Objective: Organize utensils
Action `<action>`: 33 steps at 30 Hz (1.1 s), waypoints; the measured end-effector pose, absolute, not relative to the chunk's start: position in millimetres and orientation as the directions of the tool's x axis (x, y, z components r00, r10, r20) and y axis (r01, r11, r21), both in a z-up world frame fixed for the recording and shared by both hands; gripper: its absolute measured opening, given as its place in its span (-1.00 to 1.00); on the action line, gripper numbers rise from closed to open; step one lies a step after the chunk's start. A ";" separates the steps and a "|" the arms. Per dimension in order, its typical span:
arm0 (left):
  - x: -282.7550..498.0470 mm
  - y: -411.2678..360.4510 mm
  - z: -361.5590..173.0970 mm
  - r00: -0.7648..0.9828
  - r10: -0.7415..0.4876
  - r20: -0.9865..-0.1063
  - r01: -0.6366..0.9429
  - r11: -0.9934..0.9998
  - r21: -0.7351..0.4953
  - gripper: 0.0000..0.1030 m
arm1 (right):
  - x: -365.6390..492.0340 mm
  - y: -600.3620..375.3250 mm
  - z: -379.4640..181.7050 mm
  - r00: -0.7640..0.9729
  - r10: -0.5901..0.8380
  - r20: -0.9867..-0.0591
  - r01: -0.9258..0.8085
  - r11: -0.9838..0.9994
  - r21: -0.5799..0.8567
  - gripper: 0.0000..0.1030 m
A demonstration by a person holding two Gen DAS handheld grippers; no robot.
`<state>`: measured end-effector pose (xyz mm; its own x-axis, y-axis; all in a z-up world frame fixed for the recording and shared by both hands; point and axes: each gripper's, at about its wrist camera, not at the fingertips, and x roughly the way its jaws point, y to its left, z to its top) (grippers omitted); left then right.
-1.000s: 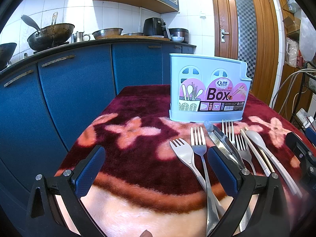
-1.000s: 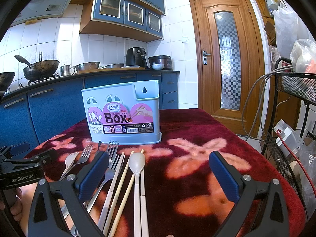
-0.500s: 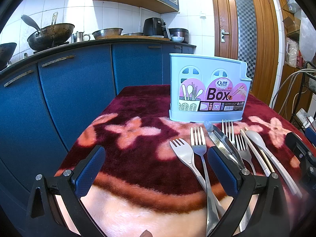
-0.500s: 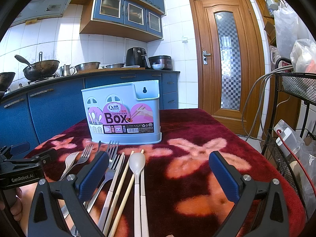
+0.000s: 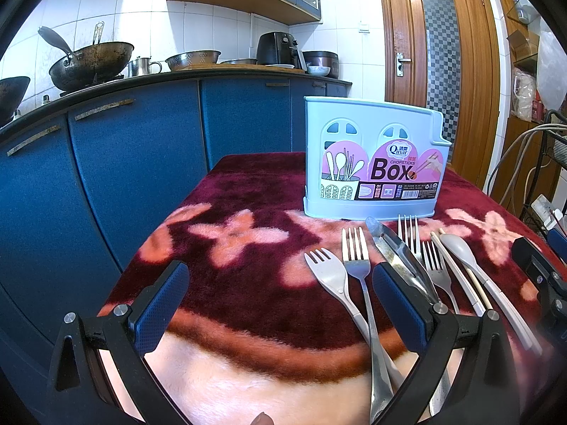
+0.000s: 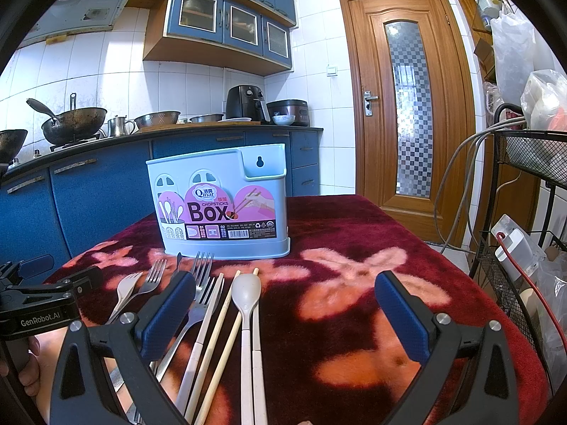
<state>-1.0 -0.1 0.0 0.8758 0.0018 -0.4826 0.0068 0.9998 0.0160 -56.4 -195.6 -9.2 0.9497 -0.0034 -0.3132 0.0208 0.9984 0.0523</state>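
The utensils lie side by side on the red flowered cloth of the tabletop (image 6: 354,226), handles toward the camera, just in front of the pale blue chopsticks box (image 6: 219,209). From the left there is a pale plastic fork (image 5: 327,274), a steel fork (image 5: 354,251), a knife (image 5: 393,251), two more steel forks (image 5: 407,230), chopsticks (image 6: 226,304) and a pale spoon (image 6: 247,292). None is in the box yet, so the task appears to be at its start, with the first pick not yet made.

To do this step well, one piece should be singled out at a time, best an outer one such as the spoon or the plastic fork, since the middle pieces lie close together and some handles cross. Pinching across the handle, lifting it free, then tipping it upright over the box opening seems safest; the soft pile may let thin handles sink, so a low approach helps.

The right gripper (image 6: 285,313) has its fingers spread wide, holding nothing; the left finger (image 6: 170,315) hangs over the forks' handles. The left gripper (image 5: 280,310) is likewise spread wide and empty, its right finger (image 5: 397,308) above the knife.
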 end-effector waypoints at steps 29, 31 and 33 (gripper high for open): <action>3.7 1.3 4.0 0.854 0.001 -0.521 0.010 1.000 0.017 1.00 | -47.9 -205.3 -7.2 0.927 0.030 -0.374 0.015 0.993 0.117 1.00; 6.0 2.3 3.8 0.844 -0.004 -0.536 0.012 1.000 0.012 1.00 | -46.4 -207.1 -5.5 0.921 0.039 -0.388 0.012 0.992 0.127 0.99; 9.0 3.5 4.0 0.830 -0.011 -0.557 0.017 1.000 0.005 1.00 | -43.8 -208.8 -2.9 0.910 0.047 -0.412 0.007 0.992 0.128 1.00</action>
<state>9.0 3.5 4.0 0.8302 -0.0110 -0.5574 0.0169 0.9998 0.0054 -43.8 -208.8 -2.9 0.9099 0.0468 -0.4122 0.0069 0.9918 0.1280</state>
